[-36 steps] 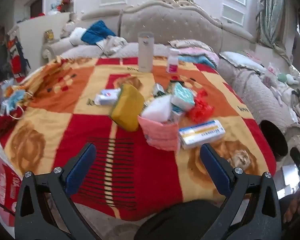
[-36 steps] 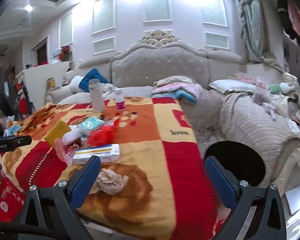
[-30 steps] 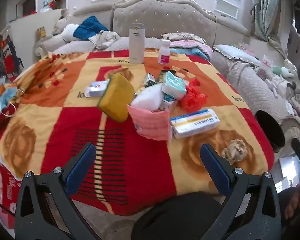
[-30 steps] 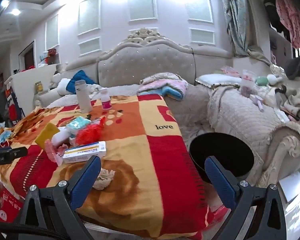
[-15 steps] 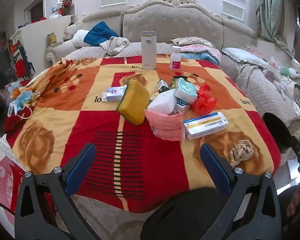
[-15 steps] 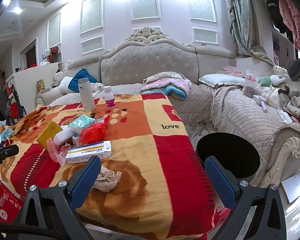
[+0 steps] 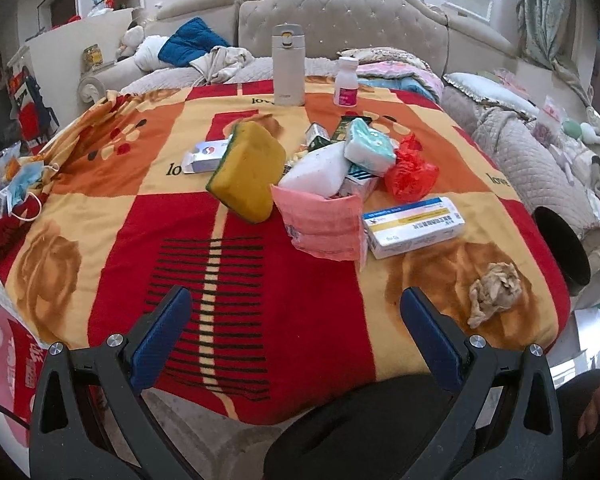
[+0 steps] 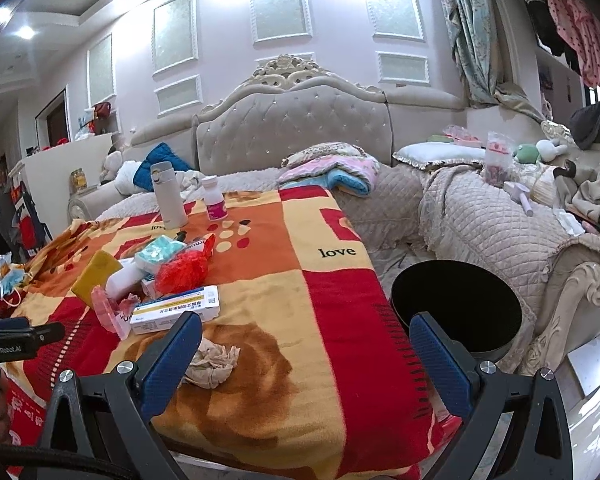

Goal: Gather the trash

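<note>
Crumpled tissue wad (image 8: 212, 362), beige, lies alone on the blanketed tabletop (image 8: 332, 320) near its front corner, apart from the clutter heap: medicine box (image 7: 414, 226), pink wrapper (image 7: 324, 226), red plastic bag (image 7: 410, 168), yellow sponge (image 7: 248, 170). Black trash bin (image 8: 456, 308) stands on the floor just off the tabletop's right edge. Left tongs (image 7: 296, 322) released, empty. Right tongs (image 8: 306, 350) released, empty, left finger just beside the wad. Judgement: wad nearly weightless, soft, compresses easily; pinch across its bulky middle, low against the blanket, not a loose tail. No breakage risk; snagging blanket pile is possible.
</note>
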The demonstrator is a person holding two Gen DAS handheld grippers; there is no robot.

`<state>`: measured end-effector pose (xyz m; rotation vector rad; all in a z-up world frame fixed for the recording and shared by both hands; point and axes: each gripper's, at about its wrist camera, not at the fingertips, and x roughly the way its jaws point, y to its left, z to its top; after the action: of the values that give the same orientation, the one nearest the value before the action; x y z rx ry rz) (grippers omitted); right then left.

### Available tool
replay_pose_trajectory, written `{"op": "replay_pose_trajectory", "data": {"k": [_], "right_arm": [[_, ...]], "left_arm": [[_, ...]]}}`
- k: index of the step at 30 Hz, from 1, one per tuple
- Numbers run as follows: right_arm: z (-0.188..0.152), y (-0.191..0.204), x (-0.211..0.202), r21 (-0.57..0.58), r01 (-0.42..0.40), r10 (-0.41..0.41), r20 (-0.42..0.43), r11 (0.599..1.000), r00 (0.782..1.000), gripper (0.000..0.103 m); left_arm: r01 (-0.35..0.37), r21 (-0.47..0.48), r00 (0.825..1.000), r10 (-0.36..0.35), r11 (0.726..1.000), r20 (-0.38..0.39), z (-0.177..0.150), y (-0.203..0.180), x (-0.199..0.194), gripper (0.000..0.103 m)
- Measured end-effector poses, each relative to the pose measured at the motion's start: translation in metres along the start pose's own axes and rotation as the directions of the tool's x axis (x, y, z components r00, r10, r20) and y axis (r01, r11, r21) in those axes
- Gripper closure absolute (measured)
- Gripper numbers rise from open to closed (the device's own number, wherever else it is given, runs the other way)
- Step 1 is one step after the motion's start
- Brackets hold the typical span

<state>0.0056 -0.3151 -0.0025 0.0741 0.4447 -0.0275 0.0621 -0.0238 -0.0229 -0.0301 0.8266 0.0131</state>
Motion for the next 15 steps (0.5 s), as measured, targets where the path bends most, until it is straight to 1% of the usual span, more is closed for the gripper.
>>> {"op": "replay_pose_trajectory", "data": {"k": [9, 11, 15], "right_arm": [[0.0035, 0.0027, 0.0026, 0.018, -0.013, 0.013, 0.029, 1.0, 1.0, 0.0], [0.0035, 0.004, 0.0031, -0.01, 0.001, -0.001, 0.007, 1.0, 1.0, 0.0], [0.0033, 0.0034, 0.001, -0.015, 0.008, -0.008, 0.013, 1.0, 1.0, 0.0]], "left_arm": [[-0.009, -0.005, 1.0, 0.009, 1.0, -0.005, 0.0005, 0.0038, 0.0044, 0.0], [-0.012, 0.0, 1.0, 0.012, 1.0, 0.004, 0.0004, 0.0034, 0.0019, 0.0], [-0.009, -0.001, 1.0, 0.009, 1.0, 0.011, 0.0009, 0.0044, -0.0029, 0.0]]}}
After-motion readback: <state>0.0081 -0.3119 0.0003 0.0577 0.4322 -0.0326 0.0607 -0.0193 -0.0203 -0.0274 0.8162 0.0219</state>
